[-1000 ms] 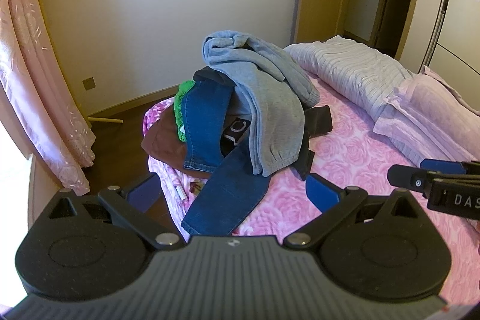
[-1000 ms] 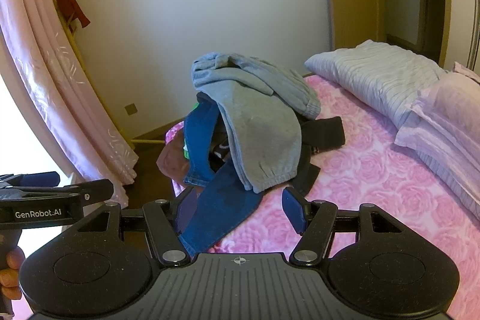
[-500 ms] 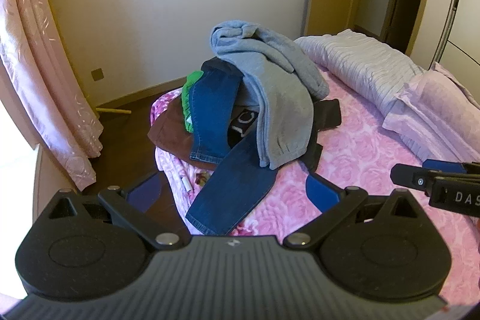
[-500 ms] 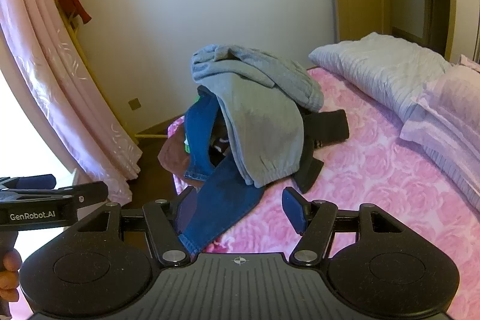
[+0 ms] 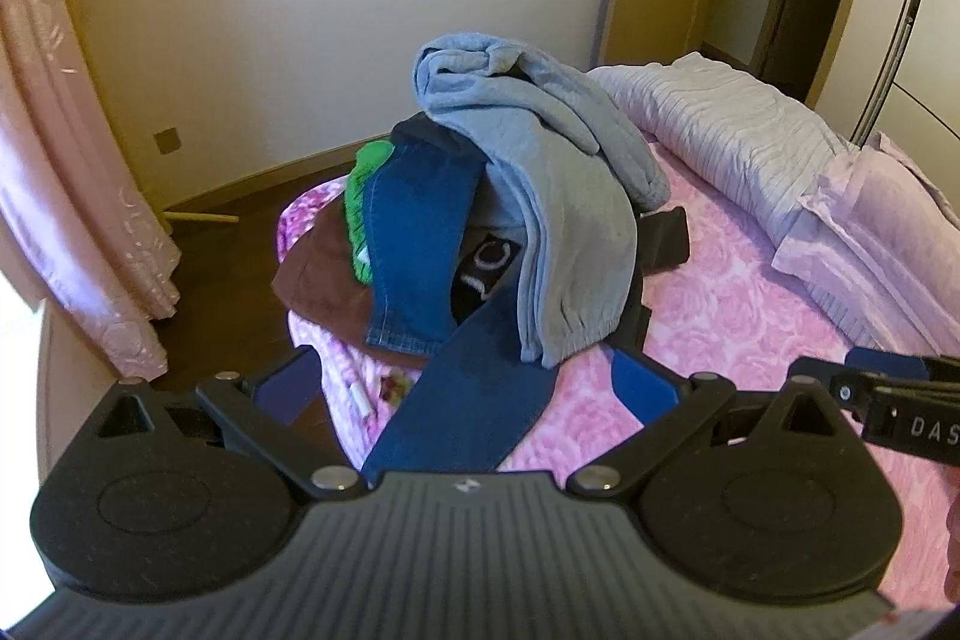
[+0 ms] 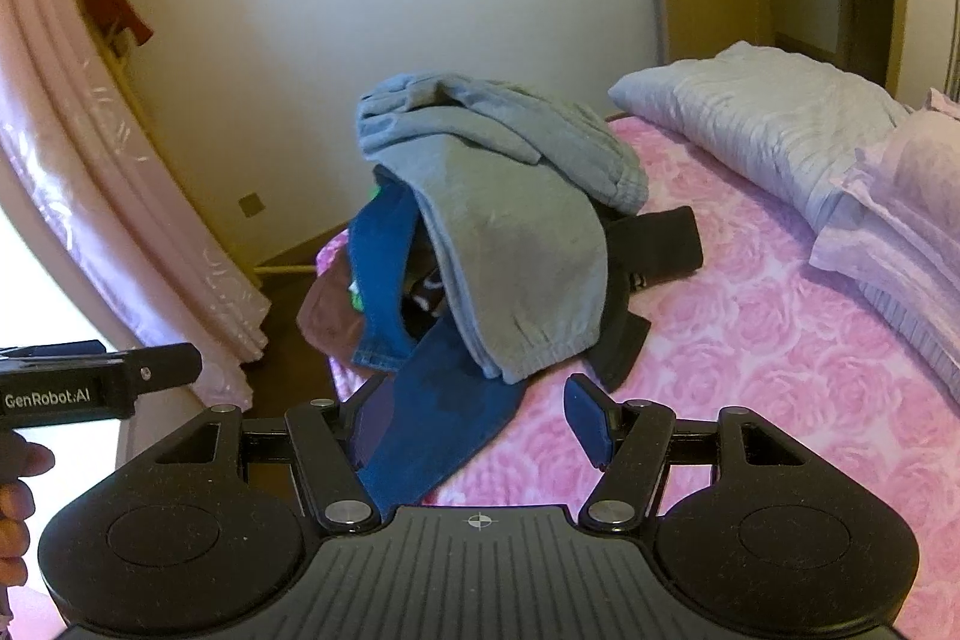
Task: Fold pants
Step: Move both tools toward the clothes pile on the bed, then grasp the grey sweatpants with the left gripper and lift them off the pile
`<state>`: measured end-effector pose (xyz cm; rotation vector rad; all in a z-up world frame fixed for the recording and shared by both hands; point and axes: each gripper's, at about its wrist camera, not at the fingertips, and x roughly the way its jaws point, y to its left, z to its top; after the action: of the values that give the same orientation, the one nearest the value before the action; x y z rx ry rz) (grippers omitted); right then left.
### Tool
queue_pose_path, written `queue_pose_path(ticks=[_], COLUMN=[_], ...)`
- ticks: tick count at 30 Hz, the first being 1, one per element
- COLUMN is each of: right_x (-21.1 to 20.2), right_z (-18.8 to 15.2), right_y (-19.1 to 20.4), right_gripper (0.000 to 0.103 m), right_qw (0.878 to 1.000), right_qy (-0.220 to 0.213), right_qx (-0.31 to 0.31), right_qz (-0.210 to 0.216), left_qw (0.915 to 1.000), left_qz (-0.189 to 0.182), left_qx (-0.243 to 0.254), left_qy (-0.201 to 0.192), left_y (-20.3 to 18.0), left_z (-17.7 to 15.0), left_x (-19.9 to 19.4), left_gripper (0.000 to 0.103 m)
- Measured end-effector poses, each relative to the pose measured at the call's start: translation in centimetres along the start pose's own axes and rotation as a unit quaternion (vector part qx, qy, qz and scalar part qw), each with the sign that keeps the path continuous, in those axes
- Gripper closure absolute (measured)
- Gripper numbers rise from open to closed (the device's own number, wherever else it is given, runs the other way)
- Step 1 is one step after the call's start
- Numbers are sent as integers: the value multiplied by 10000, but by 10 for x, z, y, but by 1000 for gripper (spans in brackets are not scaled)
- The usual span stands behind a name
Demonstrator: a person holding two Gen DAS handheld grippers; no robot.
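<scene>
Both the left gripper (image 5: 462, 388) and right gripper (image 6: 474, 415) hover with fingers apart, empty, just before the jeans (image 5: 474, 400) under the grey sweatpants (image 5: 558, 220).

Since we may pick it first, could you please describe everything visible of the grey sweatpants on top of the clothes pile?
The grey sweatpants look like soft fleece and lie crumpled, unfolded, on top of the clothes pile at the corner of the pink bed. One leg hangs toward the camera and ends in a gathered elastic cuff; the rest is bunched at the top. They rest on the blue jeans and dark garments beneath. Neither gripper touches them.
</scene>
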<state>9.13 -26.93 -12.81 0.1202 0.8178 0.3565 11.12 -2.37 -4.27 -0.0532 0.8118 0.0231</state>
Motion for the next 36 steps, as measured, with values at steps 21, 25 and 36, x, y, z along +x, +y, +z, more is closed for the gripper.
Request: queue_pose_path(ticks=[21, 25, 36], right_x=[191, 225, 301], right_z=[134, 155, 174], right_y=[-17, -33, -91], right_gripper=[43, 43, 43], right_qw=[9856, 9786, 9314], right_qy=[123, 92, -34], right_qx=[1337, 1729, 3570], right_qz=[-1030, -1115, -704], left_qw=[9949, 9937, 9892], left_qz=[-624, -721, -1337], left_qx=[786, 853, 593], left_qy=[-44, -77, 105], left_y=[68, 68, 66], left_z=[199, 229, 261], left_x=[237, 284, 368], left_gripper=[3, 4, 29])
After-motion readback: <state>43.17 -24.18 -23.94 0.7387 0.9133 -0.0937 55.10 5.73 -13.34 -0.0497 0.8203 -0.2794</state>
